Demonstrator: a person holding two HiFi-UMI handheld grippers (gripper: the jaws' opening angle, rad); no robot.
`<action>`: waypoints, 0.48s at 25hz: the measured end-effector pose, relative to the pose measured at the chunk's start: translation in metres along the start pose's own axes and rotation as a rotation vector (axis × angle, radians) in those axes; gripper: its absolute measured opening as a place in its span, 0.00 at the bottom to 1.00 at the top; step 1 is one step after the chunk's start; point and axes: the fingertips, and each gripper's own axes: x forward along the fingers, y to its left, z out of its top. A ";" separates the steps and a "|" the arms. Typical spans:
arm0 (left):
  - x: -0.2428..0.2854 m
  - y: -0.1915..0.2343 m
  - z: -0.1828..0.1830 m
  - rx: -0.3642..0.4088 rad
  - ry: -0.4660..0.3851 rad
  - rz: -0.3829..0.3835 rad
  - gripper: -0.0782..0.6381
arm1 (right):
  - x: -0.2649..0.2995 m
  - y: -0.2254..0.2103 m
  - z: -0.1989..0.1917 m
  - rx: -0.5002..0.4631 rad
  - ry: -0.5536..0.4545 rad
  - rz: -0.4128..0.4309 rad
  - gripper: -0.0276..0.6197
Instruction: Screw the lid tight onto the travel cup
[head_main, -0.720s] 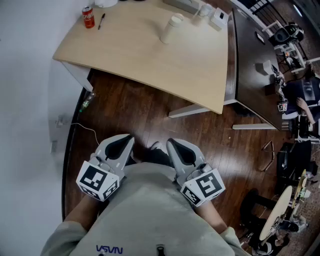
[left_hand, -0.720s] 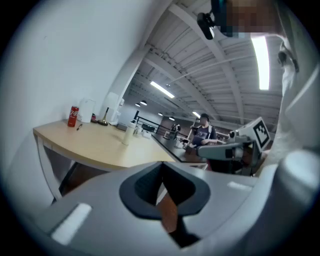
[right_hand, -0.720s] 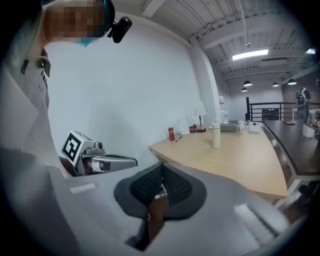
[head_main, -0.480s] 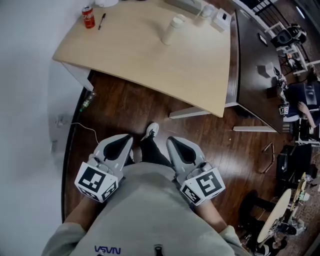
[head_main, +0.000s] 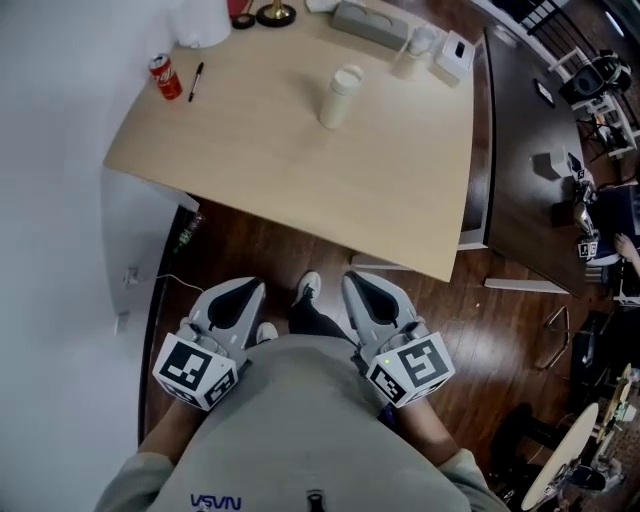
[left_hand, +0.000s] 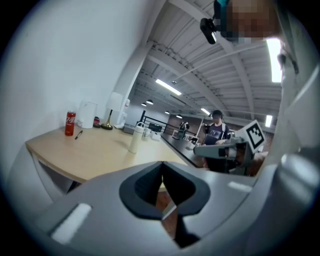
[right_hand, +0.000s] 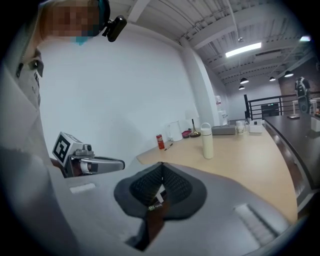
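A cream travel cup (head_main: 339, 96) with its lid on stands upright in the middle of the light wooden table (head_main: 270, 170); it also shows as the cup (left_hand: 134, 139) in the left gripper view and the cup (right_hand: 207, 142) in the right gripper view. My left gripper (head_main: 243, 291) and right gripper (head_main: 361, 286) are held close to the person's chest, well short of the table, above the wooden floor. Both are shut and hold nothing.
A red soda can (head_main: 165, 77) and a pen (head_main: 195, 81) lie at the table's far left. A white jug (head_main: 200, 22), a lamp base (head_main: 274, 14) and a grey box (head_main: 372, 24) line the back edge. A dark table (head_main: 530, 170) stands to the right.
The head view has moved forward, so the table and cup lie closer and lower in the frame. The person's foot has stepped forward. Both grippers stay shut near the chest.
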 end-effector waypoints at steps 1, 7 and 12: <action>0.013 0.003 0.009 0.010 -0.003 -0.004 0.12 | 0.006 -0.012 0.006 0.001 -0.007 0.004 0.04; 0.090 0.019 0.064 0.058 -0.032 -0.007 0.17 | 0.037 -0.077 0.047 0.000 -0.055 0.024 0.04; 0.136 0.033 0.094 0.111 -0.023 0.004 0.20 | 0.057 -0.119 0.068 -0.017 -0.072 0.042 0.04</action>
